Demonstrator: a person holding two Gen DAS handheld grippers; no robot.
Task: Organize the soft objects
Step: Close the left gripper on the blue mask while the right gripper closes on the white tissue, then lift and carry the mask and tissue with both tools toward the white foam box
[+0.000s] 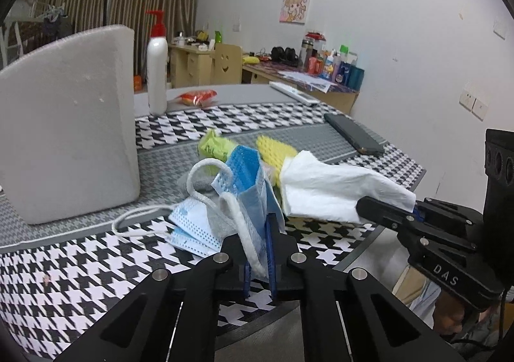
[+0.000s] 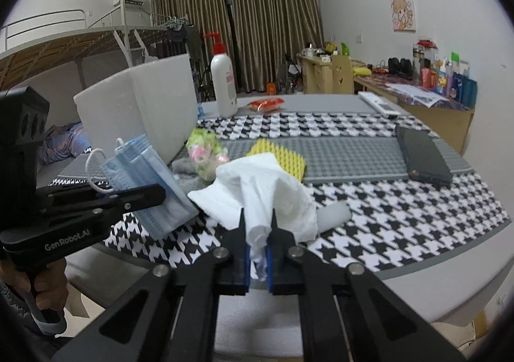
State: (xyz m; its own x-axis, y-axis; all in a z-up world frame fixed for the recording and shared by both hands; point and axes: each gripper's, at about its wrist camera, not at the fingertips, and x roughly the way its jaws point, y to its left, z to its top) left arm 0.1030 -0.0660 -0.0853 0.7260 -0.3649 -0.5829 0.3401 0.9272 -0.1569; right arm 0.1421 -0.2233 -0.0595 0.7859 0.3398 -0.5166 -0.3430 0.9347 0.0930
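Observation:
My left gripper [image 1: 257, 230] is shut on a blue face mask [image 1: 249, 182] and holds it above the table's near edge; it also shows in the right wrist view [image 2: 147, 182]. A second blue mask [image 1: 192, 227] lies on the table below it. My right gripper [image 2: 257, 220] is shut on a white tissue [image 2: 270, 191] and holds it up; the tissue also shows in the left wrist view [image 1: 331, 191]. Behind lie a yellow sponge [image 2: 279, 159], a green-pink soft packet [image 2: 205, 153] and a grey cloth [image 2: 186, 169].
A white foam block [image 1: 67, 124] stands at the left. A white pump bottle [image 1: 157, 72] and a red packet [image 1: 197, 96] are at the back. A dark phone [image 2: 424, 153] lies at the right on the houndstooth table mat [image 2: 401, 211].

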